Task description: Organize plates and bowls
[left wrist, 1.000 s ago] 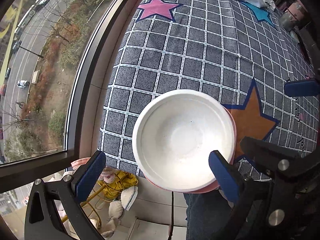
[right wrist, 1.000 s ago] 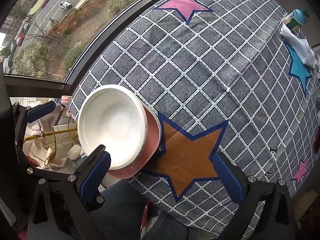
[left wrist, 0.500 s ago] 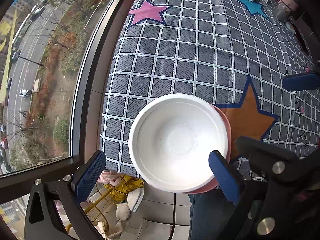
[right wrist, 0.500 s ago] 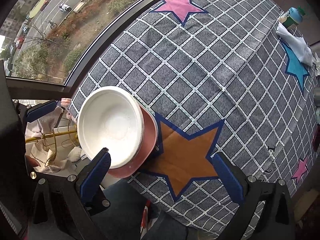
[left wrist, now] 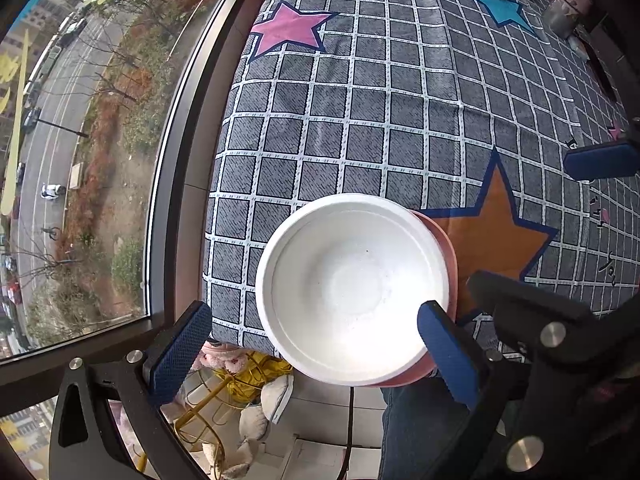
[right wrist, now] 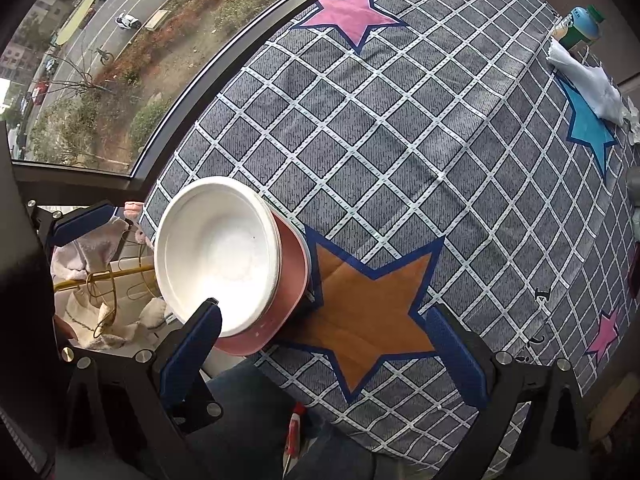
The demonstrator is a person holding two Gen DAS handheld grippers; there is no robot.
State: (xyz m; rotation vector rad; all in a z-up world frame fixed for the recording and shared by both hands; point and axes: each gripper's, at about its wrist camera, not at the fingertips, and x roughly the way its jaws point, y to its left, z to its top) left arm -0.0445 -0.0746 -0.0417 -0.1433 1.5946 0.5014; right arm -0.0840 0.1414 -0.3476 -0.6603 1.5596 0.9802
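A white bowl (left wrist: 354, 292) sits in a pink bowl (left wrist: 446, 240) at the near left corner of the checked cloth, overhanging its edge. It also shows in the right wrist view (right wrist: 218, 252), with the pink bowl (right wrist: 292, 280) under it. My left gripper (left wrist: 316, 352) is open above the stack, its jaws wide on either side, holding nothing. My right gripper (right wrist: 320, 344) is open and empty, above the orange star (right wrist: 372, 308) just right of the bowls.
The grey checked cloth (left wrist: 400, 100) covers the table beside a window (left wrist: 80, 140). A white rag (right wrist: 592, 84) and a bottle (right wrist: 580, 28) lie at the far end. Soft toys and a yellow wire basket (left wrist: 224, 392) lie on the floor below the corner.
Both grippers have drawn slightly back and up from the bowl stack. The bowls have not moved on the table.
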